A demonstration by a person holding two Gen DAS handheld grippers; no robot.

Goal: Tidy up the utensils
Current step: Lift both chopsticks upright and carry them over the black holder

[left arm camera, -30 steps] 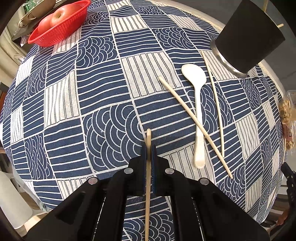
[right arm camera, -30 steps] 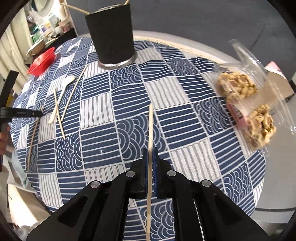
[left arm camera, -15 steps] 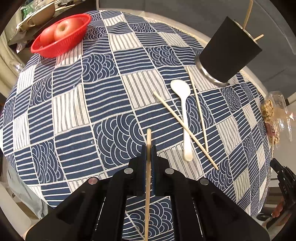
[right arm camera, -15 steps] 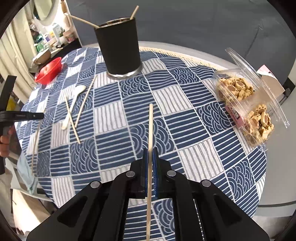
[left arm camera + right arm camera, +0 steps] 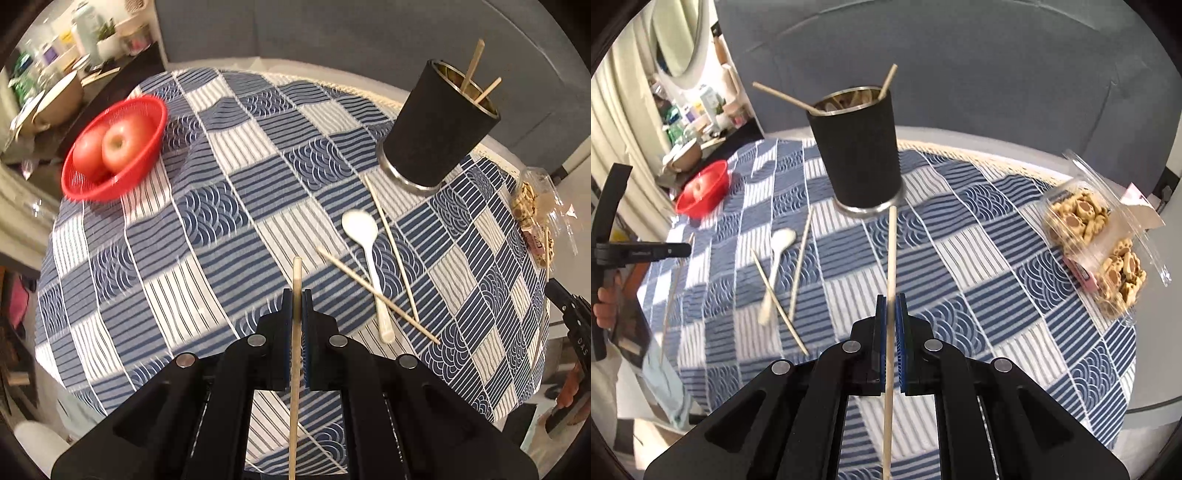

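Note:
My left gripper [image 5: 296,295] is shut on a wooden chopstick [image 5: 296,280], held above the near side of the table. My right gripper [image 5: 891,301] is shut on another chopstick [image 5: 892,251] whose tip points at the base of the black utensil cup [image 5: 858,151]. The cup [image 5: 437,125] stands at the far right and holds two chopsticks. A white spoon [image 5: 365,251] and two loose chopsticks [image 5: 391,243] lie crossed on the cloth in front of the cup. They also show in the right wrist view, the spoon [image 5: 777,258] left of centre.
A red basket with apples [image 5: 110,147] sits at the far left of the blue patterned tablecloth [image 5: 221,206]. A clear box of biscuits [image 5: 1097,243] lies at the right edge. The left gripper shows at the left edge of the right wrist view [image 5: 639,251].
Both grippers have risen and pulled back from the table with their chopsticks. The cup's open top now shows in both views.

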